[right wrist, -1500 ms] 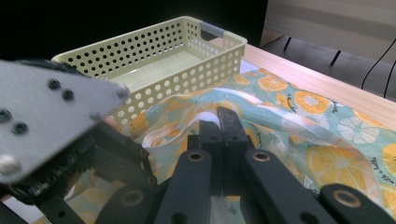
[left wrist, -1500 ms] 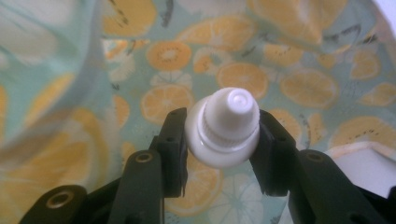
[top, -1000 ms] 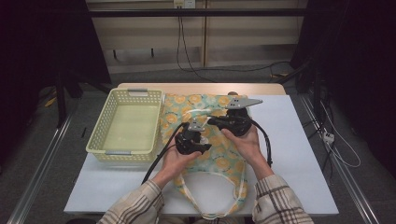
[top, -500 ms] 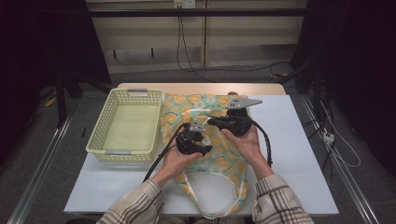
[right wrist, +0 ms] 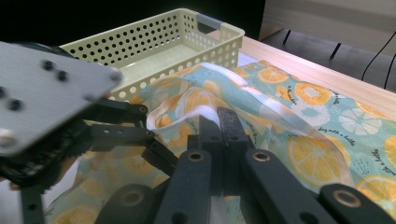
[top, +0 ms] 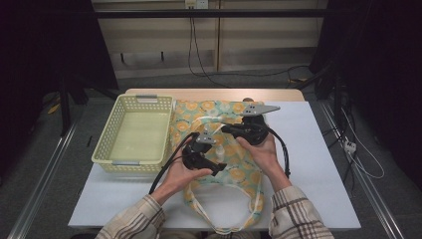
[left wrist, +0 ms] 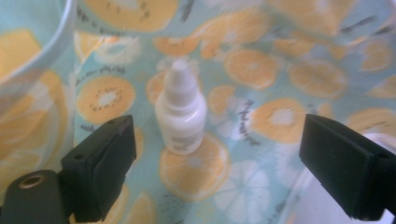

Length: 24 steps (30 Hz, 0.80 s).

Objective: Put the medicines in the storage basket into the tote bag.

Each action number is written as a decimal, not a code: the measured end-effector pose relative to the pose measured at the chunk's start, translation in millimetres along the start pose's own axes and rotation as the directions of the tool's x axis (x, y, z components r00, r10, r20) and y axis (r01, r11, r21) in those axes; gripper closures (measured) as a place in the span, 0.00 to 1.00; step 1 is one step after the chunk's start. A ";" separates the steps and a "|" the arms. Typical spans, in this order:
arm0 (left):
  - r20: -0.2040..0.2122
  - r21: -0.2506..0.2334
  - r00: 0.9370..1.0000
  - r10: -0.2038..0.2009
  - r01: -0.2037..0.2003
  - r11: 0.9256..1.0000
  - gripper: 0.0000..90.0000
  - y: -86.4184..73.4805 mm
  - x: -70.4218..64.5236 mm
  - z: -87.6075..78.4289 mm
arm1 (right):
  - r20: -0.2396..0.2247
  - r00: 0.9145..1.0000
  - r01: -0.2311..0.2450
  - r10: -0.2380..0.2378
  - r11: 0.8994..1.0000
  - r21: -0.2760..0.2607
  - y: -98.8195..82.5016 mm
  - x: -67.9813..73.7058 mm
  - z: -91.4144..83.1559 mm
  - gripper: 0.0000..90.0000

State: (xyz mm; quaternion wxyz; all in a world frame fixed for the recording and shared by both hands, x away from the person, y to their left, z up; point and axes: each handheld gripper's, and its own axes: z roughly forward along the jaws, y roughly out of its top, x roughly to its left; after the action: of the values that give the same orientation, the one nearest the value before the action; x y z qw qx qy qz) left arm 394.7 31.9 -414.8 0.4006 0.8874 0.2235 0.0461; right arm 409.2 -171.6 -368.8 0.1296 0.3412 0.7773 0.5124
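Observation:
A fabric bag [top: 199, 112] printed with orange slices lies on the white table. Inside it a small white dropper bottle [left wrist: 181, 114] rests on the cloth. My left gripper [top: 209, 149] hovers at the bag's mouth. Its jaws have just been opening and now stand wide apart, with the bottle between them and untouched by the pads [left wrist: 100, 168]. My right gripper [top: 226, 128] is shut on the bag's white rim [right wrist: 205, 114] and holds it raised. The left gripper's grey plate [right wrist: 46, 93] shows at the left of the right gripper view.
A pale yellow perforated basket [top: 107, 144] stands left of the bag, with nothing inside. The bag's handles [top: 219, 226] lie toward the near table edge. Bare white table [top: 318, 164] extends to the right. Cables trail from both grippers.
The left hand has lifted slightly at the bag's mouth. The right gripper keeps its hold on the rim and has not moved.

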 end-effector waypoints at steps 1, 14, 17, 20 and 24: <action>0.007 -0.013 1.000 -0.005 0.005 1.000 0.11 -0.3 -1.7 -2.2 | -0.001 1.000 0.000 0.000 1.000 0.000 0.1 0.1 0.1 1.00; 0.023 -0.006 0.996 0.084 -0.084 0.996 0.11 -15.7 -20.5 -27.1 | 0.003 1.000 -0.004 0.004 1.000 0.002 -1.7 -0.8 1.2 1.00; 0.031 0.006 0.996 0.085 -0.085 0.996 0.10 -17.9 -19.5 -30.6 | 0.000 1.000 0.000 0.000 1.000 0.008 -2.5 -0.3 2.6 1.00; 0.042 -0.011 0.995 0.088 -0.088 0.996 0.12 -19.6 -20.3 -31.0 | -0.002 1.000 -0.002 0.002 1.000 0.016 -3.8 -0.2 3.6 1.00; 0.047 -0.002 0.994 0.102 -0.102 0.995 0.14 -28.8 -24.0 -26.9 | -0.006 1.000 -0.007 0.007 1.000 0.025 -7.1 0.1 5.5 1.00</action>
State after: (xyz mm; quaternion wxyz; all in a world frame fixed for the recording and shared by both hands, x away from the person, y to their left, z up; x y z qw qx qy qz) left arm 355.9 56.8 -415.4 0.4028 0.8985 0.1686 0.0454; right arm 409.4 -169.3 -377.5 0.1213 0.3438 0.7829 0.5042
